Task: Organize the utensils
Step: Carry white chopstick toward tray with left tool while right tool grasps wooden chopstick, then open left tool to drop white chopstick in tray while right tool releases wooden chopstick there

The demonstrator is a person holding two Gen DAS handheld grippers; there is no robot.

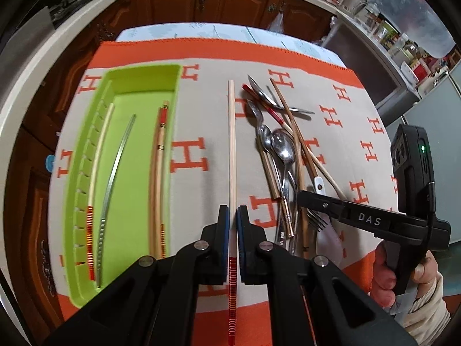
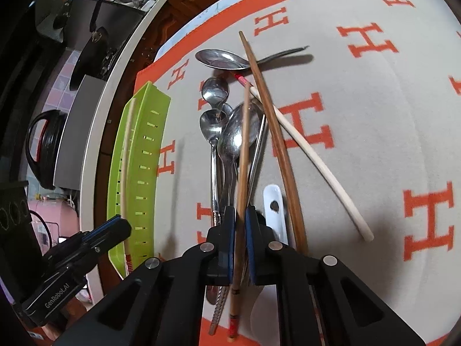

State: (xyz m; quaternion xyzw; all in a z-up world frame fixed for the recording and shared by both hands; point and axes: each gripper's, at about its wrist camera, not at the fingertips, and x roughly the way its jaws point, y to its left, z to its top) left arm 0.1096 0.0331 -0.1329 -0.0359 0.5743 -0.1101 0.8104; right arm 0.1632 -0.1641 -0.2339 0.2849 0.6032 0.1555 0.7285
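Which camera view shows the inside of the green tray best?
The left wrist view. It looks down into the green tray and shows three chopsticks lying inside: a pale one with red bands, a metal one and a wooden one. The right wrist view shows mostly the tray's slotted outer wall.

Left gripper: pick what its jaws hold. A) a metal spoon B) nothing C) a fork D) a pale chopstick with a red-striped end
D: the left gripper has its jaws closed on the pale chopstick, whose red-striped end sticks out behind them.
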